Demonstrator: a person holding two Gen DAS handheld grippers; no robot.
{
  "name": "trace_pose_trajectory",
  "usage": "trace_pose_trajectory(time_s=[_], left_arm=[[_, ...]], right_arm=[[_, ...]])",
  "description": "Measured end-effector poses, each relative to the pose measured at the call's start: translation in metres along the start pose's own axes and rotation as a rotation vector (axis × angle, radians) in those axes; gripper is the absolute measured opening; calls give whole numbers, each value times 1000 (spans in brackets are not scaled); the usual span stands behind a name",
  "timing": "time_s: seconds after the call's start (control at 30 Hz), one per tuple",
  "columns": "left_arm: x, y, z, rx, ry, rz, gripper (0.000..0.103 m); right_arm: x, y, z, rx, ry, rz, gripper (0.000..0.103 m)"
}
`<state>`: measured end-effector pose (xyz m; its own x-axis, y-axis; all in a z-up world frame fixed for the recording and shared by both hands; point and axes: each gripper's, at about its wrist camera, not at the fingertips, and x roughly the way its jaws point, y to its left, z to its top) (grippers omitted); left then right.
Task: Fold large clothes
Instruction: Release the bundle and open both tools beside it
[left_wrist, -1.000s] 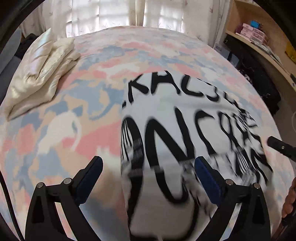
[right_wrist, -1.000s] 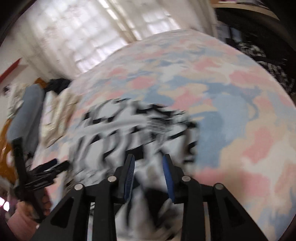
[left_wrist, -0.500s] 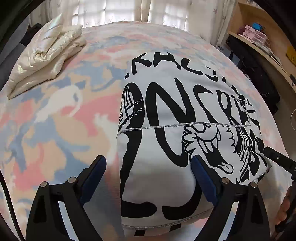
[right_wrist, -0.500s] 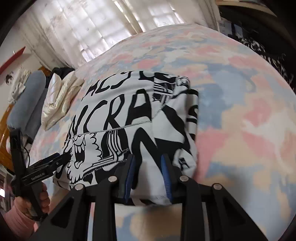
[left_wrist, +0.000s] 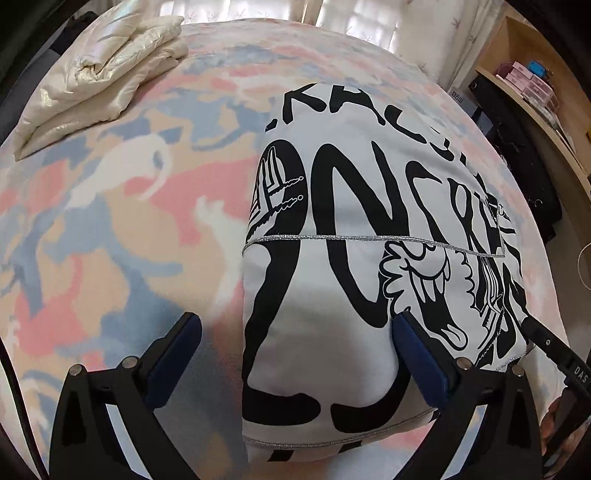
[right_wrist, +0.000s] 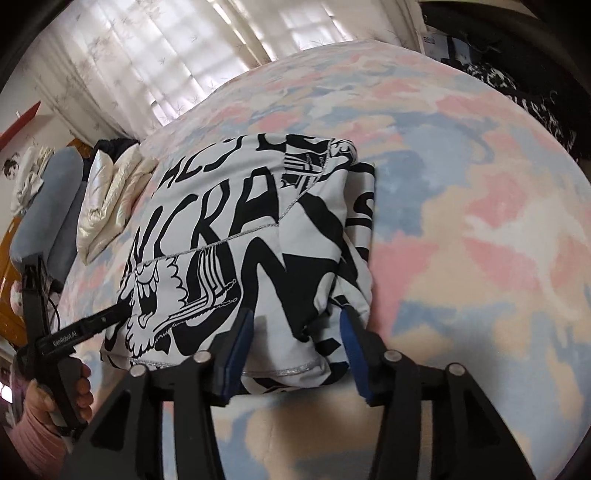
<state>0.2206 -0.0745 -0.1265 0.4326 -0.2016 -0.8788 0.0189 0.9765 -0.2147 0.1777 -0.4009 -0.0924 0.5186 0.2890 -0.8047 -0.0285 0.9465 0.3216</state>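
A white garment with bold black lettering (left_wrist: 354, 229) lies folded into a compact rectangle on the pastel bedspread (left_wrist: 110, 240). It also shows in the right wrist view (right_wrist: 243, 236). My left gripper (left_wrist: 295, 354) is open and empty, its fingers straddling the garment's near left corner just above the cloth. My right gripper (right_wrist: 295, 343) is open and empty over the garment's near right edge. Each gripper's tip shows in the other view: the right one (left_wrist: 546, 343), the left one (right_wrist: 92, 325).
A folded cream puffy jacket (left_wrist: 96, 81) lies at the bed's far left. A grey cushion (right_wrist: 48, 206) sits beyond it. Wooden shelves with boxes (left_wrist: 532, 81) and dark items stand to the right of the bed. Curtained windows (right_wrist: 177, 55) are behind.
The garment's top flap has come down and settled flat. My right gripper has opened and let go of the cloth. Both grippers have moved closer to the garment.
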Motion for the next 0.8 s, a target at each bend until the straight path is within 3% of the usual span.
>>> trace_pose_trajectory(time_s=[0.23, 0.5, 0.63, 0.8], left_arm=[[-9, -2, -8, 15, 23, -18, 102], [-32, -2, -25, 57, 13, -48, 102], [-47, 4, -29, 49, -7, -78, 102], [-57, 9, -29, 30, -19, -102, 102]], right_arm=[[-2, 17, -8, -48, 36, -24, 71], [-14, 10, -23, -15, 84, -14, 72], [-23, 6, -27, 1, 90, -5, 81], [-28, 2, -25, 30, 91, 30, 81]])
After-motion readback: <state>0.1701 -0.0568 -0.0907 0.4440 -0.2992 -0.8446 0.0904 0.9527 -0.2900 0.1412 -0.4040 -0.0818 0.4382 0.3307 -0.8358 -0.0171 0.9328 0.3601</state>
